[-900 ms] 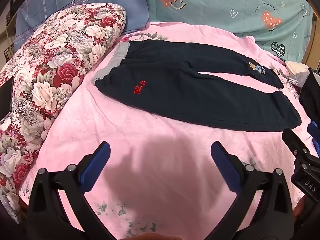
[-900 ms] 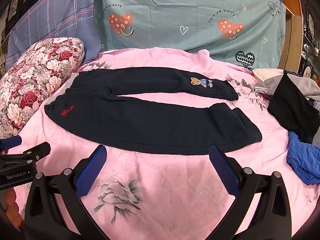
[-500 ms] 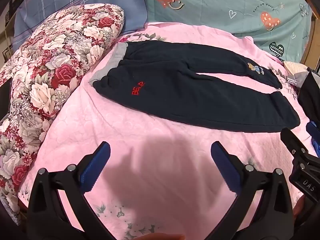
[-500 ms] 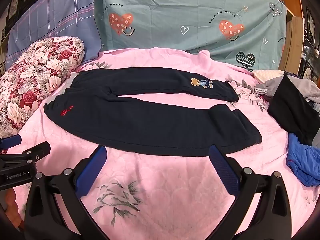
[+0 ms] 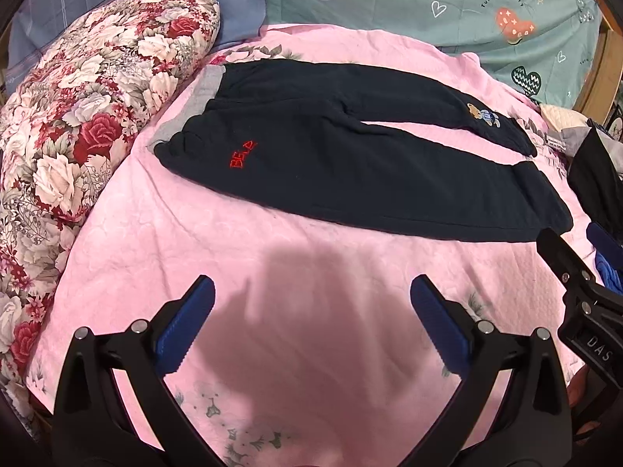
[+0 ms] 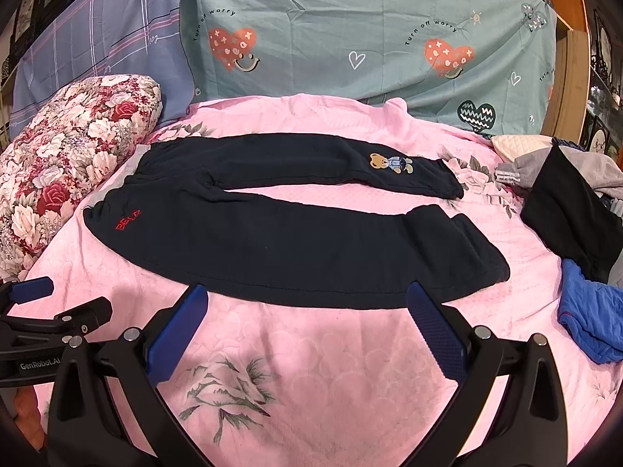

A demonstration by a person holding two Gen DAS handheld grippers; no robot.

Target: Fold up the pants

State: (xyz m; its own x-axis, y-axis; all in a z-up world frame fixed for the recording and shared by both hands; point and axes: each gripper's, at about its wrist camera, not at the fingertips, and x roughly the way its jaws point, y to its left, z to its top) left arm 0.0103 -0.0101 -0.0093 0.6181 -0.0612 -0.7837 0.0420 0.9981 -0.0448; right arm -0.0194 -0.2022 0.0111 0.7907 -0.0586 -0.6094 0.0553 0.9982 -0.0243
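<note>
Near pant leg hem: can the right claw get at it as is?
Probably yes. The right claw is open and empty, and only bare pink bedspread lies between it and the near leg hem of the pants; the blue cloth sits off to the side.

The pants hide part of their grey waistband beside the floral pillow. Right of the pants, the clothes pile is cut off by the edge. Its label text is too small to read.
</note>
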